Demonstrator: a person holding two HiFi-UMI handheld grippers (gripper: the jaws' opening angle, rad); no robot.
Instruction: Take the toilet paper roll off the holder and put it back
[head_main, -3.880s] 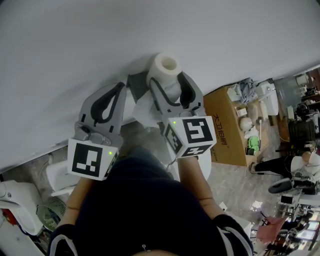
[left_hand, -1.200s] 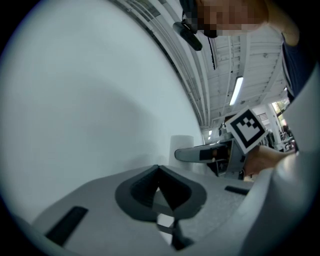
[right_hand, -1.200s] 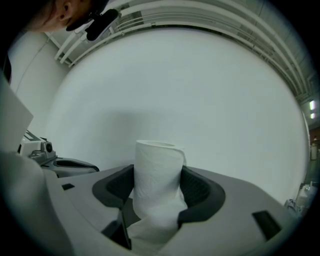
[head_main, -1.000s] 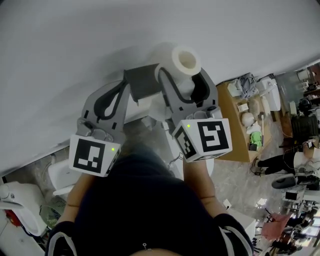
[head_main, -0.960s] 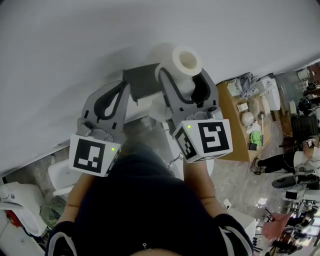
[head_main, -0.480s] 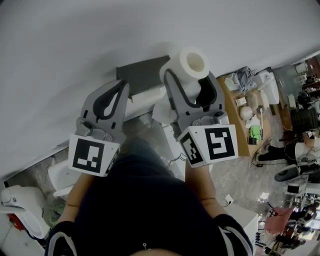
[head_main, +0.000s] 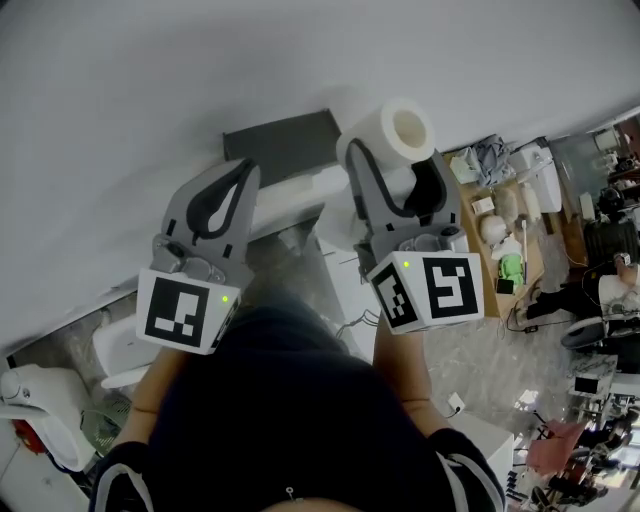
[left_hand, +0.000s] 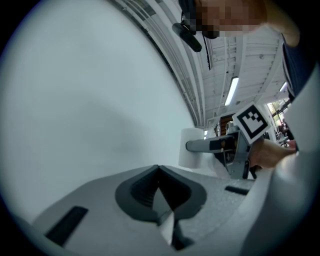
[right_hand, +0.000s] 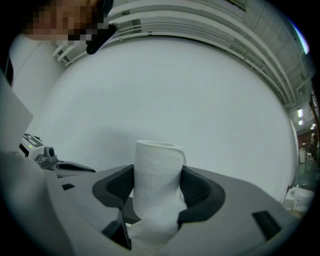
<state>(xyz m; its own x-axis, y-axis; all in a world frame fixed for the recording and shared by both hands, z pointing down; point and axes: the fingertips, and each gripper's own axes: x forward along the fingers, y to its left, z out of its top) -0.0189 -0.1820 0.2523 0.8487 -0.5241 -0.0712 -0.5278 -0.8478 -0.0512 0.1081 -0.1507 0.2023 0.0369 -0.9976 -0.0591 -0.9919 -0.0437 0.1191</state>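
Two grippers, one paper roll

One white toilet paper roll sits between the jaws of the right gripper. The jaws stand wide apart and press on both sides of the roll. The roll stands upright with its hole facing up. A loose bit of paper hangs down from it. The roll is off the dark grey flat holder. It is just past the holder's right edge, close to the white wall. The holder lies flat on that wall. The left gripper has its jaws shut together with nothing in them. It points at the wall, by the holder's left edge. The two grippers are side by side and do not touch.
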